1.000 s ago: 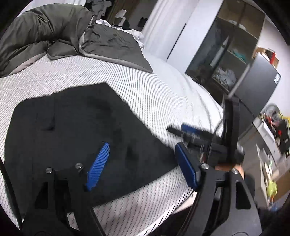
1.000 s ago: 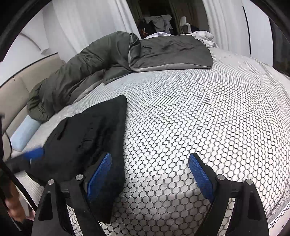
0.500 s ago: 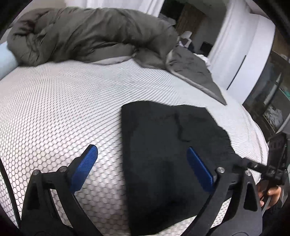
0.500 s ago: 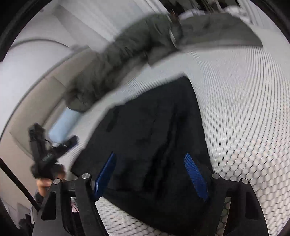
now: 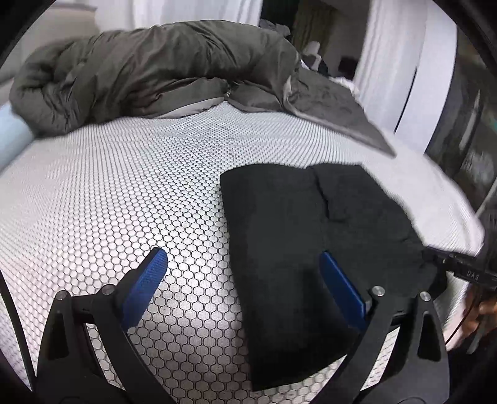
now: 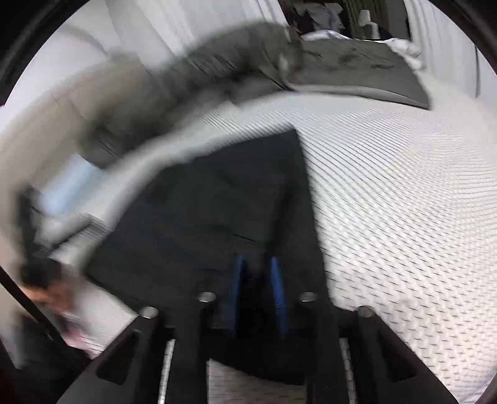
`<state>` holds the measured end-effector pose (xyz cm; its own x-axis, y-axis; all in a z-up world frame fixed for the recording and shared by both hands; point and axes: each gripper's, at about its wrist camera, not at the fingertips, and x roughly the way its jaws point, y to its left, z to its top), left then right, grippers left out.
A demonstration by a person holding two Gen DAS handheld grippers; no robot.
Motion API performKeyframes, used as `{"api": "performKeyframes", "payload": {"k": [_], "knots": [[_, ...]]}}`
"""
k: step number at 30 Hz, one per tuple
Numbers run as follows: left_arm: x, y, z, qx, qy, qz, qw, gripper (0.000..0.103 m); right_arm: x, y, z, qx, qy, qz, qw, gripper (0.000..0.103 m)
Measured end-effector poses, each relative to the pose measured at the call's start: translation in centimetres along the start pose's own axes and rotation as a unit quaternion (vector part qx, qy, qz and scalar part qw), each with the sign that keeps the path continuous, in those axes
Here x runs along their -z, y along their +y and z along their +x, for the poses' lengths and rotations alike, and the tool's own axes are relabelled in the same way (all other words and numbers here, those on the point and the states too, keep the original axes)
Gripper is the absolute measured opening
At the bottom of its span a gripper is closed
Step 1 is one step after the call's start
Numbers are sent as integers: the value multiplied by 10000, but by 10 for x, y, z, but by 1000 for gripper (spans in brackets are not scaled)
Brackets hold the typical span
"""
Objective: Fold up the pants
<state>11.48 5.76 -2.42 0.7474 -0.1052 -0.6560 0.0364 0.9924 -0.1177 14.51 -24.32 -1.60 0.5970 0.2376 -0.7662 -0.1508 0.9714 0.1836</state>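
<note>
Bedroom: white curtains (image 5: 192,12) hang behind the bed, and a dark glass-fronted cabinet (image 5: 466,124) stands at the right edge of the left wrist view.
Bed: the mattress cover (image 5: 124,192) is white with a honeycomb pattern and fills most of both views.
Duvet: an olive-grey duvet (image 5: 149,71) is bunched along the far side of the bed, with a flat grey corner spread out toward the right.
Pillow: a pale blue pillow (image 5: 12,133) lies at the left end of the duvet.
Pants: the black pants (image 5: 310,242) lie folded into a compact, roughly rectangular stack on the near right part of the bed, reaching its near edge; a seam or fold line runs down the upper layer.
Left hand-held gripper: the left hand-held gripper (image 5: 245,289) hovers over the bed with its blue pads (image 5: 143,286) spread wide and nothing between them; its left pad is above bare mattress cover, its right pad above the pants.
Right hand-held gripper: the right hand-held gripper (image 6: 256,298) has its blue pads drawn close together on the near edge of the pants (image 6: 217,211), with black fabric showing in the narrow gap between them.
Image quality: the right wrist view is strongly motion-blurred, above all on its left side.
</note>
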Motion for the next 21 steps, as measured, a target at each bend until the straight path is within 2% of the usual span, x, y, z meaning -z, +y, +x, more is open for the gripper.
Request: {"api": "performKeyframes", "payload": {"k": [2,5,7,10,13,15,17,19,21], "knots": [[3,-12,-4,-115,-74,248,9996,98,-1,2,-11,36,-220,5,9998,41],[1,-33,-17,152,-381,589,9974,98,-1,12,-39,-173,-859,-199,9960,42],[5,-45,-20,371,-439,774,9953,98,-1,28,-44,-429,-1033,-478,9926,42],[10,-63,-6,867,-120,912,9920,98,2,54,-19,-619,-855,-757,9915,42],[22,-78,12,731,189,1307,9885,96,8,76,10,-600,-432,-1097,9912,42],[31,-84,20,498,395,1660,9841,91,12,88,27,-329,-244,-1486,9880,41],[34,-78,21,536,458,1636,9840,85,17,90,37,21,-136,-1730,9848,40],[36,-69,17,598,471,1586,9844,81,23,86,32,404,-238,-1999,9787,39],[37,-58,13,652,482,1528,9849,78,28,79,19,506,-271,-2062,9768,38]]}}
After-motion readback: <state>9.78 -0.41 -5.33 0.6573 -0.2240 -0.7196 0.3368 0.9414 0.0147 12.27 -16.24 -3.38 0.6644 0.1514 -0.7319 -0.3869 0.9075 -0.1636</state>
